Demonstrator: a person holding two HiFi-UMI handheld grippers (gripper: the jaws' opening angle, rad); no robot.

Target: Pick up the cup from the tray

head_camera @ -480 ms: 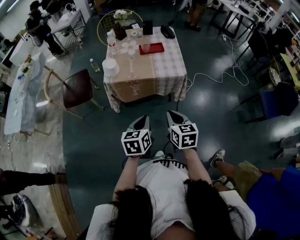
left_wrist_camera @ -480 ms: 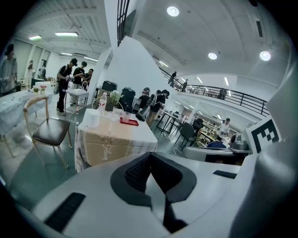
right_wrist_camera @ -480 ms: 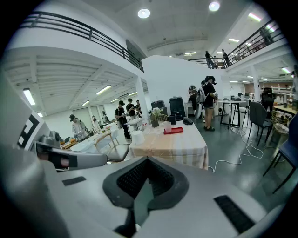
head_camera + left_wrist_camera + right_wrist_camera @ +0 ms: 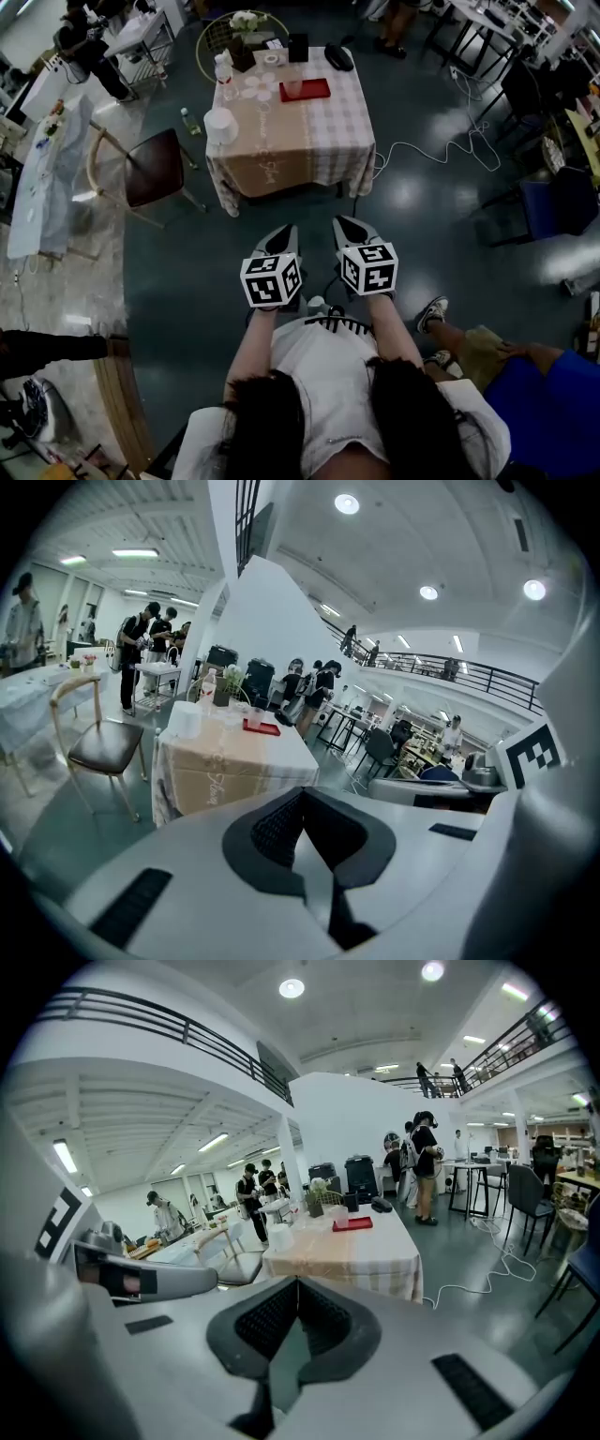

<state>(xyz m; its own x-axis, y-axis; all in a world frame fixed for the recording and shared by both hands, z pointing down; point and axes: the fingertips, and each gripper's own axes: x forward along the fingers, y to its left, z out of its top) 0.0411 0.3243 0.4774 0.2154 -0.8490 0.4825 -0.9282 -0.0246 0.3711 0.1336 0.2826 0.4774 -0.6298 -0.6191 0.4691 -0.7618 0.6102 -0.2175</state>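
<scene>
A clear pinkish cup [image 4: 292, 89] stands on a red tray [image 4: 309, 91] at the far side of a table with a checked cloth [image 4: 328, 141], a few steps ahead across the floor. Both grippers are held side by side before the person's body, well short of the table. My left gripper [image 4: 284, 232] is shut with nothing in it, and my right gripper [image 4: 344, 225] is likewise shut and empty. The left gripper view shows the tray [image 4: 263, 728] beyond the shut jaws [image 4: 302, 797]. In the right gripper view the cup [image 4: 339, 1215] stands beside the tray [image 4: 354, 1223].
A wooden chair [image 4: 155, 171] stands left of the table. A white roll [image 4: 220, 126], bottles, flowers and a black object [image 4: 337, 59] are also on the table. A white cable [image 4: 441, 150] lies on the floor to the right. A seated person's legs [image 4: 469, 347] are at lower right.
The table and chair sit slightly higher in the head view. Both grippers stay shut in about the same place before the body.
</scene>
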